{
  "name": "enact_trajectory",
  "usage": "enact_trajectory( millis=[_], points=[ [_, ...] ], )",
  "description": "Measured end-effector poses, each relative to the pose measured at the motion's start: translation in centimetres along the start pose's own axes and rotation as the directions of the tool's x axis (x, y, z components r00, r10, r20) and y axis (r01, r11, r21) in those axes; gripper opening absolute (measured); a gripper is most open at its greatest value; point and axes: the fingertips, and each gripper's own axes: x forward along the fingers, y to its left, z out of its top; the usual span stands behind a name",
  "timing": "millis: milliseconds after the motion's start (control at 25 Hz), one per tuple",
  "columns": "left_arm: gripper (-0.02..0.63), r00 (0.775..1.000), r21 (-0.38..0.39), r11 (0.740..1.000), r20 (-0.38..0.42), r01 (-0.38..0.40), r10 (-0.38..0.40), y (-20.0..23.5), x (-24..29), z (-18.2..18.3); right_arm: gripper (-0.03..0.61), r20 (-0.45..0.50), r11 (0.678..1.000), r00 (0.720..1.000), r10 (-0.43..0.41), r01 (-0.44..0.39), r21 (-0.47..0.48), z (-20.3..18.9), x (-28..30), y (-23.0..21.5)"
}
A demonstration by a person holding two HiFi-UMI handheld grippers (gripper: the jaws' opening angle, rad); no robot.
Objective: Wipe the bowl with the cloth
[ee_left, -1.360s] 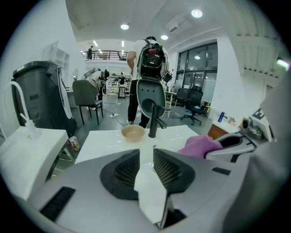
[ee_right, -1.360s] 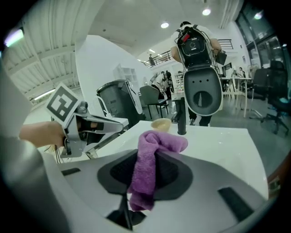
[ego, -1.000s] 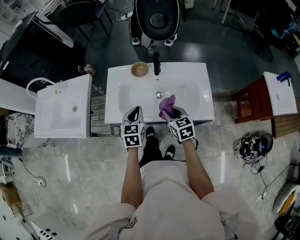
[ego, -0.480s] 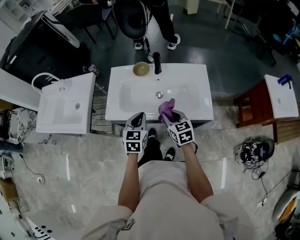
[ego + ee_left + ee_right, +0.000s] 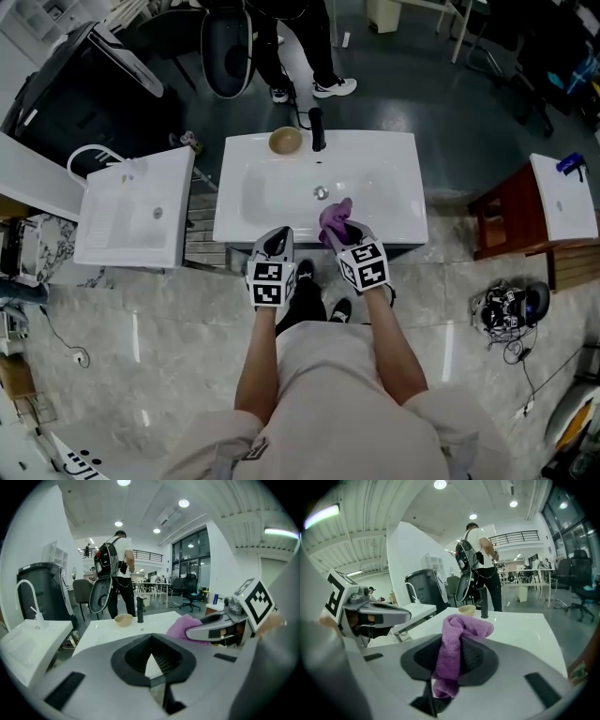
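Purple terry cloth [image 5: 464, 625] was clamped in the right tool [image 5: 454, 641], confirmed only by that tool's own view; left tool [image 5: 151, 648] was fully closed, empty; round tan bowl [image 5: 285, 141] stood apart.

Noted both bare forearms stretched forward, roughly parallel: left forearm [image 5: 262, 349], right forearm [image 5: 392, 342]. Each arm ended in a hand-held gripper, with the marker cubes [image 5: 267, 282] facing up toward the head camera. On the left hand-held gripper [image 5: 277, 236] I read the jaws as fully together, with nothing between them. On the right hand-held gripper [image 5: 347, 229] the jaws were clamped on a purple cloth [image 5: 333, 213] that stood up past the tips. The two sat side by side, near but not touching.
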Motion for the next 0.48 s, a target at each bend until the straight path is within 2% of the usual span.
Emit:
enact_trajectory(
  millis=[480],
  points=[
    [0.006,1.0,-0.008,1.0,0.0,0.023,-0.023,0.34,0.23,-0.62,0.084,0.017,1.0,1.0,-0.016,0.016,-0.001,0.07,-0.07,0.72]
  ],
)
